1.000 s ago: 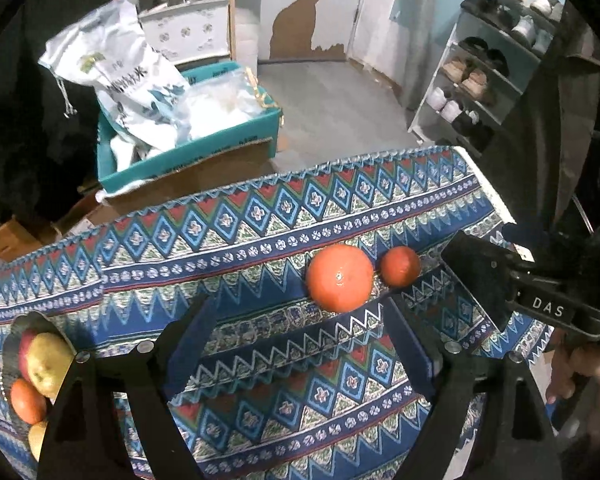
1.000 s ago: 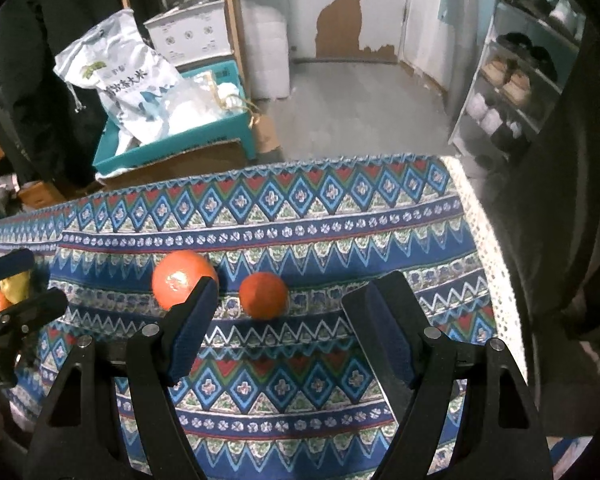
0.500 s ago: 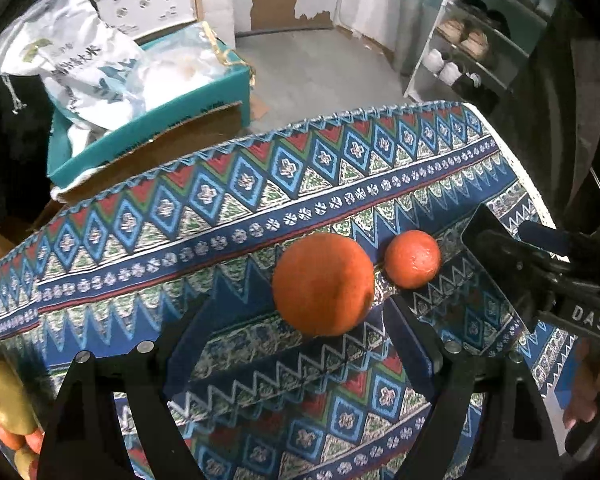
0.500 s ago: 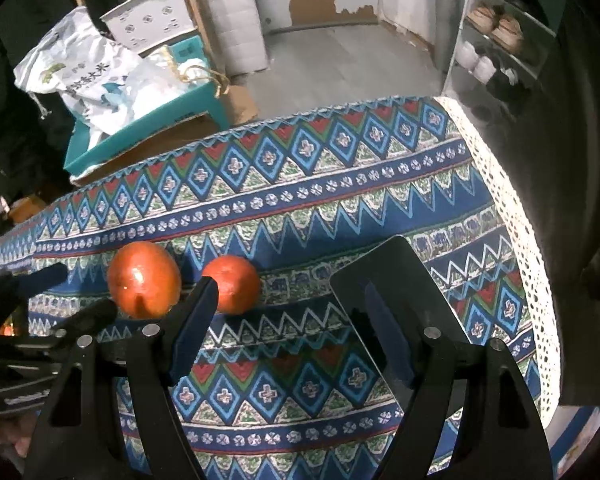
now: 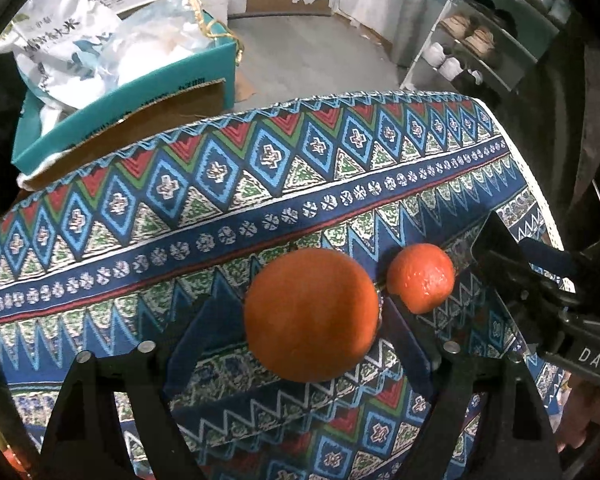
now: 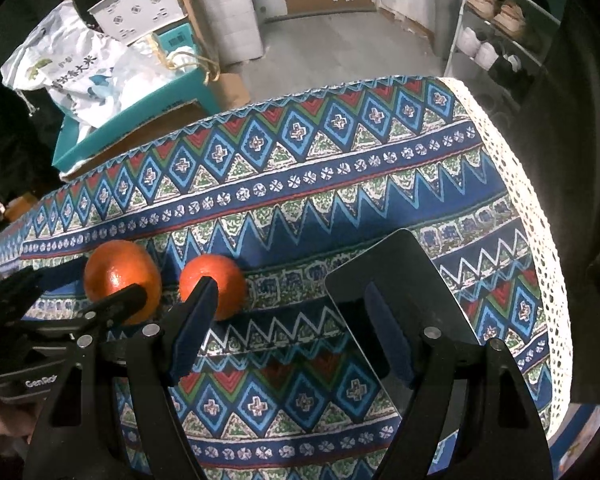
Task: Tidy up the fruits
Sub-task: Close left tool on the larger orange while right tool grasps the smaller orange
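Note:
A large orange (image 5: 312,316) lies on the patterned tablecloth (image 5: 260,184), between the fingers of my left gripper (image 5: 300,308). The jaws are closing; the right pad (image 5: 404,340) is at the fruit's side and a gap remains at the left pad (image 5: 196,340). A small orange (image 5: 420,278) sits just to its right, close beside it. In the right wrist view the small orange (image 6: 216,284) lies at the tip of the left finger of my right gripper (image 6: 292,292), which is open with only cloth between its fingers. The large orange (image 6: 120,276) shows further left.
A teal box (image 5: 120,92) with white bags stands on the floor beyond the table. A shoe rack (image 6: 500,24) is at the far right. The table's lace-trimmed right edge (image 6: 540,240) is near my right gripper. A person's hand (image 5: 584,420) holds that gripper.
Both grippers have come down toward the table. The left one has dropped around the large orange and its jaws have narrowed. The fruit plate at the left has left the view.

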The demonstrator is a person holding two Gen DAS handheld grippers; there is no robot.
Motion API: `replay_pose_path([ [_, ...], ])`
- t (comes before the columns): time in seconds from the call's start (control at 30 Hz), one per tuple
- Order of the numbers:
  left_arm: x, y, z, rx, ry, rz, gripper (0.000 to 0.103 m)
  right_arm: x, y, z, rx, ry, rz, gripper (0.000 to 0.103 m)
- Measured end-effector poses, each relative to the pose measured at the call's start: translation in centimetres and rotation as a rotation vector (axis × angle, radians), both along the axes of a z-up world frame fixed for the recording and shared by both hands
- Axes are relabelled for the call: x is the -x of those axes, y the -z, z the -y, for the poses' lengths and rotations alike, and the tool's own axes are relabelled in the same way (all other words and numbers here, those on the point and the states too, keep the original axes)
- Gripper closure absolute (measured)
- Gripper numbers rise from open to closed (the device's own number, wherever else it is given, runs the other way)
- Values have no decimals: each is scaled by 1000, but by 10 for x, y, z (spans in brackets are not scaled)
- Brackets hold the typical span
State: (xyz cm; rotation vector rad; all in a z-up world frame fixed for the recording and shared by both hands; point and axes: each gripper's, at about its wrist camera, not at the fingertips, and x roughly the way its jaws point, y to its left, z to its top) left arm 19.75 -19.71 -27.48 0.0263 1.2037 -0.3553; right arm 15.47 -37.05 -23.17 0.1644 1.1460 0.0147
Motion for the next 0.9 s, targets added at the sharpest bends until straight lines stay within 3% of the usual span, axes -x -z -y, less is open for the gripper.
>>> replay_pose_path([
  [0.1, -1, 7, 3, 27, 29, -35, 35, -2, 1, -2, 0, -4, -1, 26],
  [0.3, 1, 9, -1, 60, 33, -30, 36, -6, 3, -8, -2, -19, -3, 25],
  [0.57, 11, 2, -24, 7, 0, 5, 36, -12, 8, -29, -4, -77, -7, 25],
  [0.9, 10, -9, -50, 3, -28, 23, 36, -23, 31, -50, -20, -98, -55, 29],
])
